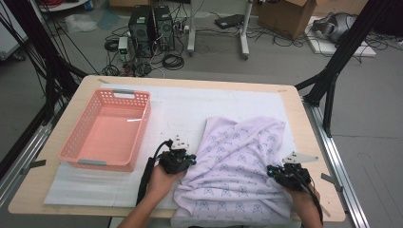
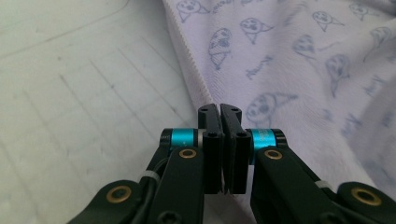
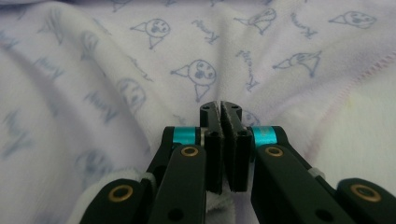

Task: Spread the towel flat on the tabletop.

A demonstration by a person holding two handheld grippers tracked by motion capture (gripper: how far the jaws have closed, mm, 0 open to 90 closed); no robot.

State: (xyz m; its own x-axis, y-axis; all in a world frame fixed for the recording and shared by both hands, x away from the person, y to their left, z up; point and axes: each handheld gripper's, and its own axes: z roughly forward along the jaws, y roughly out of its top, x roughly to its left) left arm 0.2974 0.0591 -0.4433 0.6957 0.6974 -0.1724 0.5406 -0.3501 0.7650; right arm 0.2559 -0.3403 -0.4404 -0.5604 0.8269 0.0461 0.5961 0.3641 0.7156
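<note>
Lying beside shut jaws: cloth (image 1: 237,166)

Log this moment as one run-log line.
left gripper: shut at printed cloth left edge | right gripper: shut on cloth | pink basket: empty, left of cloth

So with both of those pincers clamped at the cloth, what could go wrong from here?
1. The left hand-held gripper is shut right at the hem of the cloth; so thin a bite might slip when lifted.
2. The cloth hangs over the near edge of the table, so a lost grip could let it slide off.
3. The right hand-held gripper is shut among folds and may catch several layers.
</note>
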